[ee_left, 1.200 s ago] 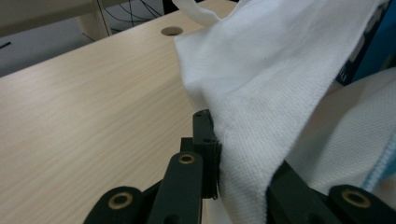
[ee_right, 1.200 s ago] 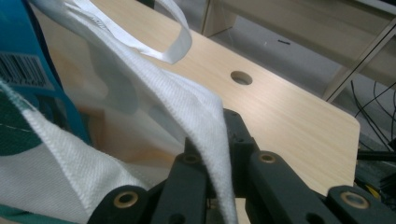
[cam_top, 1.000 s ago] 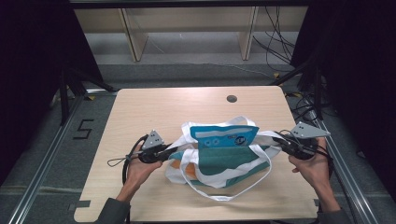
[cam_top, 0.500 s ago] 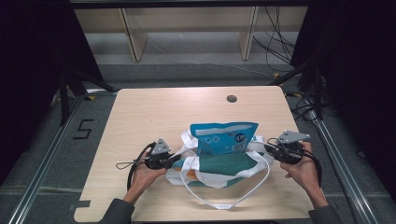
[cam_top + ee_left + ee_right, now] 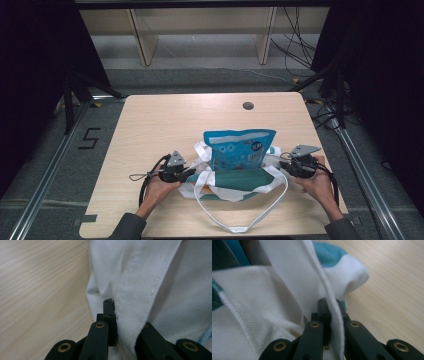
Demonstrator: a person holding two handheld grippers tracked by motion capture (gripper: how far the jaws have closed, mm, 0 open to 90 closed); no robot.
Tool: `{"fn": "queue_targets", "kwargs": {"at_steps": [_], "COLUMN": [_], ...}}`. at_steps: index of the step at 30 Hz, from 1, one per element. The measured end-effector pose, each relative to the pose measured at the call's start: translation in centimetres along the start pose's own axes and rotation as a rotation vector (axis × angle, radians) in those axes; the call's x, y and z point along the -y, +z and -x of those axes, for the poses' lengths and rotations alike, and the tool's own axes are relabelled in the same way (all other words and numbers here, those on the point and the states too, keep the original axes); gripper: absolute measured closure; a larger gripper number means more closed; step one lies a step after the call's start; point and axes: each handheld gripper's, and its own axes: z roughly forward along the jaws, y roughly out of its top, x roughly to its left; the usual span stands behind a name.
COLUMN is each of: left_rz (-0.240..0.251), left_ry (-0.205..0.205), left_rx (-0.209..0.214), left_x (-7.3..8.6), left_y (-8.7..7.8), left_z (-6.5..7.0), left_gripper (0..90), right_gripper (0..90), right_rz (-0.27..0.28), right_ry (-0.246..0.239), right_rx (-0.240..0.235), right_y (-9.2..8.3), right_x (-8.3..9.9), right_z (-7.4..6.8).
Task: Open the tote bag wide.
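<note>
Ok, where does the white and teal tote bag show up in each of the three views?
High view: tote bag at the table's near middle, between both grippers.
Left gripper view: its white fabric covers the right side, pinched in the jaws.
Right gripper view: white fabric across left and middle, teal corner at top.
Shared landmark: wooden table.

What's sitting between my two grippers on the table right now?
In the high view, the white-and-teal tote bag, with a blue snack pouch standing in it, spans from the left gripper to the right gripper.

A black numeral "5" (image 5: 89, 138) is being displayed on the grey floor left of the table (image 5: 150, 125). Print on the blue pouch (image 5: 239, 148) is too small to be read.
</note>
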Motion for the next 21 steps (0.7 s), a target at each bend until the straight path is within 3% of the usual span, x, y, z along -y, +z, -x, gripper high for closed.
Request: {"fn": "queue_targets", "kwargs": {"at_steps": [3, 7, 10, 11, 12, 13, 14, 15, 17, 18, 19, 20, 21], "left_rz": [0.01, 0.015, -0.011, -0.005, -0.005, -0.004, -0.005, 0.023, 0.064, 0.078, 0.098, 0.104, 0.093], "left_ry": [-0.013, -0.04, -0.009, -0.008, -0.008, -0.007, 0.007, -0.035, -0.044, -0.039, -0.013, -0.003, 0.032], "left_rx": [-0.011, 0.002, -0.038, -0.043, -0.043, -0.046, -0.04, -0.016, 0.004, 0.008, -0.008, -0.008, -0.008], "left_x": [-0.1, -0.1, -0.7, -0.9, -0.9, -1.1, -1.4, -1.8, -2.7, -3.1, -4.1, -4.6, -5.0], "left_y": [0.3, 0.3, -0.5, -1.0, -1.0, -1.5, -2.1, -2.7, -3.8, -4.1, -4.8, -4.9, -5.1], "left_z": [-0.4, -0.6, -0.5, -0.5, -0.5, -0.6, -0.7, -0.7, -0.6, -0.4, 0.1, 0.5, 0.6], "left_gripper": [85.4, 84.7, 73.2, 69.6, 66.1, 66.1, 64.0, 61.4, 55.7, 54.5, 51.5, 50.3, 50.3], "right_gripper": [88.5, 88.4, 79.9, 73.5, 73.5, 70.3, 69.1, 67.8, 64.2, 63.2, 61.3, 60.7, 60.5], "right_rz": [-0.023, -0.013, 0.004, 0.006, 0.006, 0.025, 0.074, 0.104, 0.174, 0.197, 0.244, 0.262, 0.291], "right_ry": [-0.008, 0.015, 0.024, 0.067, 0.067, 0.077, 0.083, 0.109, 0.137, 0.1, 0.106, 0.068, 0.076], "right_rx": [0.005, 0.005, -0.003, 0.011, 0.011, 0.041, 0.04, 0.034, 0.039, 0.052, 0.038, 0.054, 0.023], "right_y": [0.8, 1.0, 0.2, -0.4, -0.4, -1.2, -1.9, -3.0, -4.7, -5.9, -7.5, -8.3, -9.2], "right_x": [-0.2, -0.2, -0.3, -0.4, -0.4, -0.6, -0.8, -1.1, -1.8, -2.2, -3.0, -3.5, -4.0], "right_z": [-0.3, -0.2, 0.4, 0.4, 0.4, 0.7, 1.1, 1.2, 1.0, 1.1, 0.2, 0.2, -0.4]}}
